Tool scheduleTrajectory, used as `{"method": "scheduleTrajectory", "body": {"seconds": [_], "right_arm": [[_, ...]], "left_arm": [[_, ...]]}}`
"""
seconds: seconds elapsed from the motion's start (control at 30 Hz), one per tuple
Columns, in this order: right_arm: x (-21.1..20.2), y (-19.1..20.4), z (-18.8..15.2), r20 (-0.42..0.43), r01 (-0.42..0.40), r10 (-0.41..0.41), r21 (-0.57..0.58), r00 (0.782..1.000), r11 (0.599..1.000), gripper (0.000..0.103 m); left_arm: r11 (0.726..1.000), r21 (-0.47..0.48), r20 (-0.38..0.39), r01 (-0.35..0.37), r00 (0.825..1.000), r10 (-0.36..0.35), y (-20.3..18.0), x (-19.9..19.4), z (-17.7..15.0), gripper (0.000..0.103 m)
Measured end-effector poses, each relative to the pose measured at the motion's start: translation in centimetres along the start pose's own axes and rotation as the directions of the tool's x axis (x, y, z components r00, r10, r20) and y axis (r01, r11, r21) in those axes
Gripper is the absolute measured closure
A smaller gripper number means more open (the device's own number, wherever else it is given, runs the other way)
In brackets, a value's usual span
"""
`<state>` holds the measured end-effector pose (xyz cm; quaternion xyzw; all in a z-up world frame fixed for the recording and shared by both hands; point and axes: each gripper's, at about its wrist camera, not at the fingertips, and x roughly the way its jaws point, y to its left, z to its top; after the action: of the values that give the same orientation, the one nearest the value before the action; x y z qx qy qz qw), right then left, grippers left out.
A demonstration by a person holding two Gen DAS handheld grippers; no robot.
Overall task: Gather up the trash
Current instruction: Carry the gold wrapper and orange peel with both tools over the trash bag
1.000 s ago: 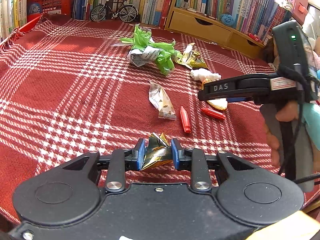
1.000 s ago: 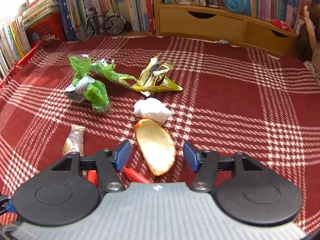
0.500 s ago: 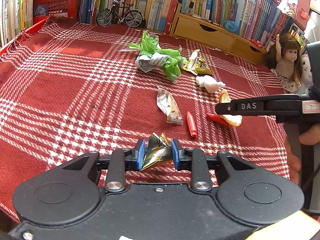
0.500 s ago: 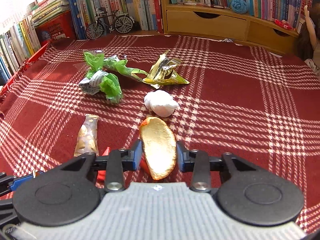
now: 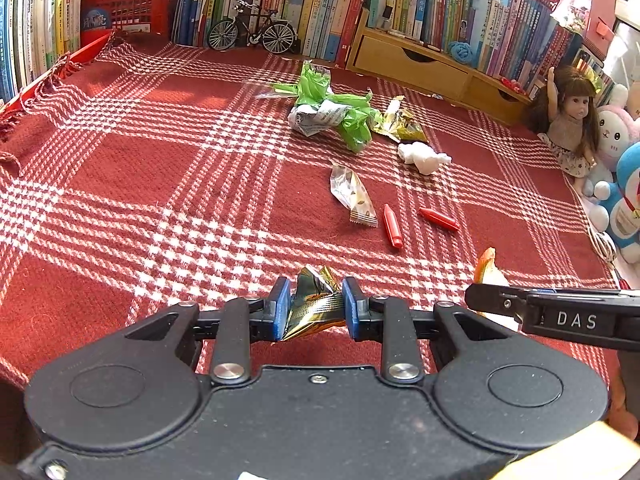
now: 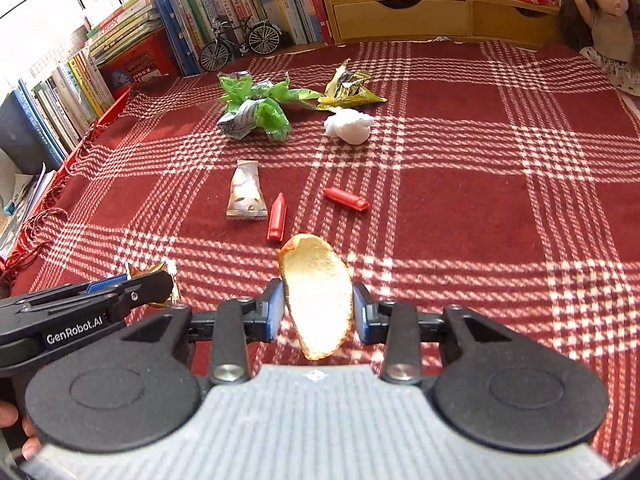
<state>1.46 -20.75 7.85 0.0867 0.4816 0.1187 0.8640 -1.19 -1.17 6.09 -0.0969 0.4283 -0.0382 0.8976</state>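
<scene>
My left gripper [image 5: 313, 308] is shut on a crumpled gold foil wrapper [image 5: 316, 306], held above the red plaid cloth [image 5: 140, 168]. My right gripper [image 6: 318, 310] is shut on a pale orange peel [image 6: 318, 298], lifted off the cloth; its tip shows in the left wrist view as the peel [image 5: 489, 270]. On the cloth lie a green crumpled bag [image 6: 260, 110], a yellow-gold wrapper [image 6: 348, 88], a white tissue ball [image 6: 348, 127], a nut snack packet [image 6: 246, 196] and two red crayon-like pieces [image 6: 277, 218] [image 6: 346, 199].
Books line the back and left edges, with a model bicycle [image 5: 253, 32] and a wooden drawer unit [image 6: 432, 14] in front of them. A doll [image 5: 570, 120] and plush toys [image 5: 622, 200] sit at the right edge. A red crate [image 5: 120, 16] stands at the back left.
My right gripper closed on the orange peel and lifted it back toward me, away from the tissue ball. My left gripper kept its hold on the foil wrapper and drew back slightly.
</scene>
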Motion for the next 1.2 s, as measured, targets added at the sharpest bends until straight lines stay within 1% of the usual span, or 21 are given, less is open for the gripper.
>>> {"method": "scheduleTrajectory", "body": {"seconds": [0.17, 0.4, 0.57, 0.7, 0.8, 0.9, 0.97, 1.1, 1.2], "right_arm": [[-1.0, 1.7, -1.9, -0.015, -0.016, 0.016, -0.021, 1.000, 1.000, 0.062], [-2.3, 3.9, -4.8, -0.055, -0.032, 0.030, -0.040, 0.998, 0.999, 0.062], [-3.1, 5.5, -7.7, -0.115, -0.052, 0.048, -0.038, 0.992, 0.998, 0.062], [-3.4, 7.0, -10.5, -0.182, -0.072, 0.062, -0.049, 0.981, 0.996, 0.062], [-3.1, 8.0, -12.7, -0.234, -0.084, 0.070, -0.048, 0.970, 0.995, 0.061], [-2.3, 8.7, -14.9, -0.272, -0.085, 0.066, -0.062, 0.960, 0.994, 0.061], [-1.6, 9.0, -16.3, -0.295, -0.078, 0.052, -0.076, 0.954, 0.994, 0.061], [0.2, 8.8, -19.2, -0.329, -0.050, 0.024, -0.070, 0.944, 0.996, 0.061], [2.0, 8.3, -21.3, -0.352, -0.025, 0.005, -0.052, 0.936, 0.998, 0.061]], "left_arm": [[1.000, -0.014, -0.008, 0.014, 1.000, -0.014, 0.6, -1.9, -1.2, 0.077], [0.999, -0.016, -0.044, 0.033, 0.998, -0.033, 1.5, -5.2, -3.7, 0.077], [1.000, -0.002, -0.091, 0.012, 0.996, -0.012, 2.9, -8.2, -6.3, 0.077], [0.999, 0.038, -0.139, -0.020, 0.990, 0.025, 3.9, -9.9, -8.9, 0.077], [0.997, 0.064, -0.191, -0.042, 0.980, 0.054, 4.6, -10.3, -11.4, 0.077], [0.998, 0.039, -0.250, -0.050, 0.966, 0.058, 5.3, -9.8, -13.5, 0.077], [0.997, 0.049, -0.282, -0.066, 0.956, 0.077, 5.3, -9.0, -15.0, 0.077], [0.995, 0.013, -0.366, -0.098, 0.926, 0.096, 6.4, -6.1, -18.8, 0.077], [0.990, 0.024, -0.414, -0.140, 0.900, 0.138, 7.1, -4.0, -21.4, 0.077]]}}
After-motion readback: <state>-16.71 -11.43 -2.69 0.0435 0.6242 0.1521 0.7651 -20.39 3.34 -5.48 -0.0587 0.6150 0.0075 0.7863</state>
